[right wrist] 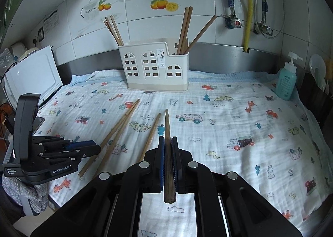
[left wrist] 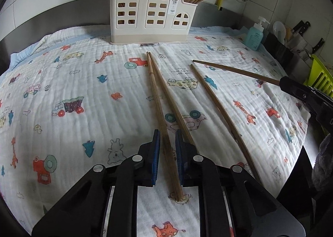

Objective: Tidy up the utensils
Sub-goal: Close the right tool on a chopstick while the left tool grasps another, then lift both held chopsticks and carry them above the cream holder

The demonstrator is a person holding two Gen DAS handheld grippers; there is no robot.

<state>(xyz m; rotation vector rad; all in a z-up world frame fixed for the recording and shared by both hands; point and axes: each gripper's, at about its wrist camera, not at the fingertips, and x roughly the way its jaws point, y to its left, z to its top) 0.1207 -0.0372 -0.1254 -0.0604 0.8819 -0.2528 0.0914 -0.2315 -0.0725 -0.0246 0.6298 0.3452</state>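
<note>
Two wooden chopsticks lie side by side on the printed cloth (left wrist: 62, 83). One of them (left wrist: 160, 99) runs between the blue pads of my left gripper (left wrist: 168, 133), whose jaws stand narrowly apart with a slim gap beside the stick. The second chopstick (left wrist: 166, 93) passes under the right finger. A third chopstick (left wrist: 218, 110) lies alone to the right. My right gripper (right wrist: 167, 138) is shut on a dark chopstick (right wrist: 167, 124), lifted off the cloth. The cream holder (right wrist: 156, 66) stands at the back with chopsticks in its left and right compartments.
A teal soap bottle (right wrist: 286, 83) stands at the cloth's right rear corner. Knives (left wrist: 301, 29) and a green rack (left wrist: 320, 76) sit beyond the right edge. A white appliance (right wrist: 33, 76) stands at the left. Pipes and valves (right wrist: 247, 8) run down the tiled wall.
</note>
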